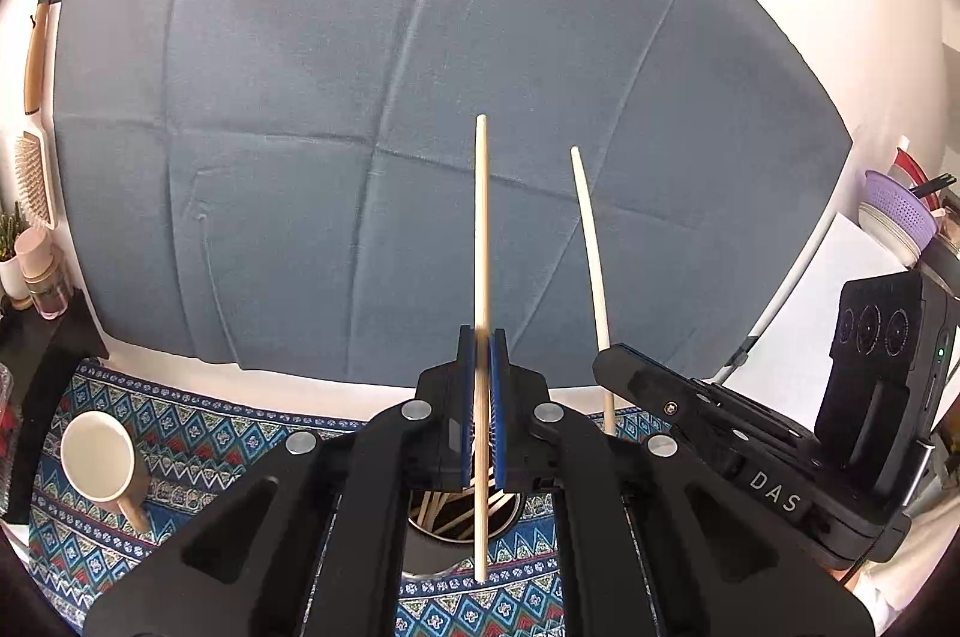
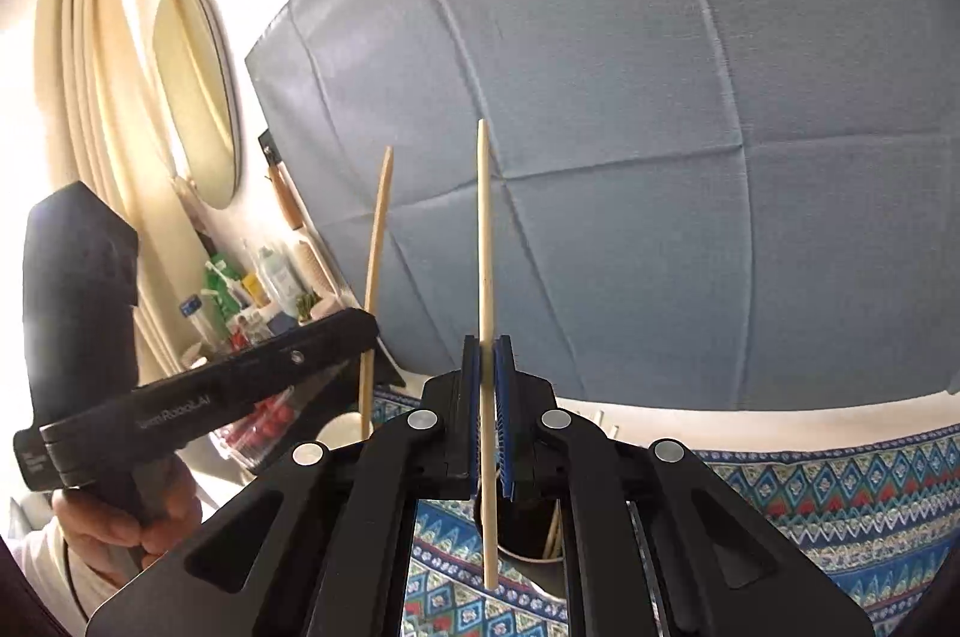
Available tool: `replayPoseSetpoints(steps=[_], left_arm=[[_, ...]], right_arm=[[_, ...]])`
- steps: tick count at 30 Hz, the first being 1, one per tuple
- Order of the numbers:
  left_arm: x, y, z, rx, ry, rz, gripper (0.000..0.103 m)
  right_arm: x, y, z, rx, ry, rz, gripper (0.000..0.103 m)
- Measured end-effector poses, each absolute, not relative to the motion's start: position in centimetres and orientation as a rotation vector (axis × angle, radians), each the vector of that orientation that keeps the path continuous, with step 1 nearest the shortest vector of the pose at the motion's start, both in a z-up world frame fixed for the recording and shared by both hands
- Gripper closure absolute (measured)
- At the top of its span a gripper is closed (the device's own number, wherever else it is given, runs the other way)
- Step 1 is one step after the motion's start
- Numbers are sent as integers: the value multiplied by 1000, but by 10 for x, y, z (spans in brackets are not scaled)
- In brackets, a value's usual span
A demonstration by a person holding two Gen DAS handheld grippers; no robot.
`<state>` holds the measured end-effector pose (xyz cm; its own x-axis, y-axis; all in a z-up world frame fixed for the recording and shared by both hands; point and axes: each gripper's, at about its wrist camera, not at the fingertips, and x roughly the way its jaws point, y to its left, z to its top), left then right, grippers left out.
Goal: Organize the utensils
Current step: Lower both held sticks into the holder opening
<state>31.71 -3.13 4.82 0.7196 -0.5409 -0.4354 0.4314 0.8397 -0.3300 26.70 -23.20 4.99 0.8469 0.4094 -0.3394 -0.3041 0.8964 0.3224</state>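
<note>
My left gripper is shut on a pale wooden chopstick that stands upright between the blue pads. Below it a dark round holder with several chopsticks sits on the patterned cloth. My right gripper is shut on a second upright chopstick, above the same dark holder. Each gripper shows in the other's view: the right one with its chopstick, the left one with its chopstick.
A white mug lies on the patterned cloth at the left. A grey-blue cloth hangs on the wall behind. A shelf with bottles and an oval mirror are left; a purple colander is right.
</note>
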Motion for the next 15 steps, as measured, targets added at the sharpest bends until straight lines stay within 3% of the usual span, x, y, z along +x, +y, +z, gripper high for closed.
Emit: replayPoseSetpoints(steps=[15], left_arm=[[363, -51, -28, -236, 454, -601, 98]], right_arm=[[308, -230, -26, 266, 275, 420, 98]])
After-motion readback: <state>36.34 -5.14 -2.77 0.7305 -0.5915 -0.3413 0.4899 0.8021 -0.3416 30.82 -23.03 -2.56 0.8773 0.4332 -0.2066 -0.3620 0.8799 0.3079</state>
